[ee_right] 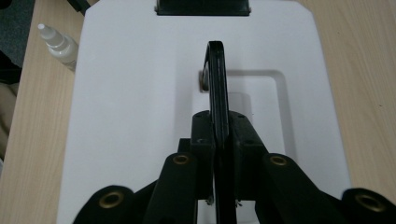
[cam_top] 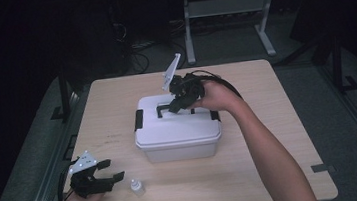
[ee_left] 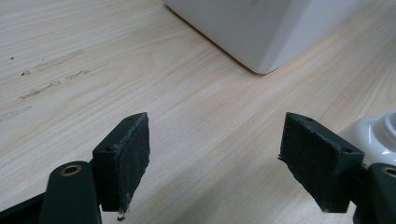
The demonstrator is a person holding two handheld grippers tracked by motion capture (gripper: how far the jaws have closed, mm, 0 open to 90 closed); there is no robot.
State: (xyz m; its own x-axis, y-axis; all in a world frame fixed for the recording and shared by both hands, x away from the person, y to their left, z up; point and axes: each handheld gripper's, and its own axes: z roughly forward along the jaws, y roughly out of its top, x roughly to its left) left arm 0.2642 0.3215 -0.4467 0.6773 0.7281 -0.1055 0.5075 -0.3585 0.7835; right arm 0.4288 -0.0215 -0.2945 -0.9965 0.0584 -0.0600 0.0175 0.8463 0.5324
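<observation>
A white lidded box stands in the middle of the wooden table. Its black carry handle is raised upright off the lid, and my right gripper is shut on it, pads pressed on both sides. From the high view that gripper sits over the lid's far half. My left gripper rests near the table's front left corner, jaws wide open with nothing between them. A small white dropper bottle stands just right of it, beside the right pad.
Black latches clip the box's ends; one shows at the top of the right gripper view. A corner of the box lies ahead of the left gripper. A metal table frame stands on the floor beyond.
</observation>
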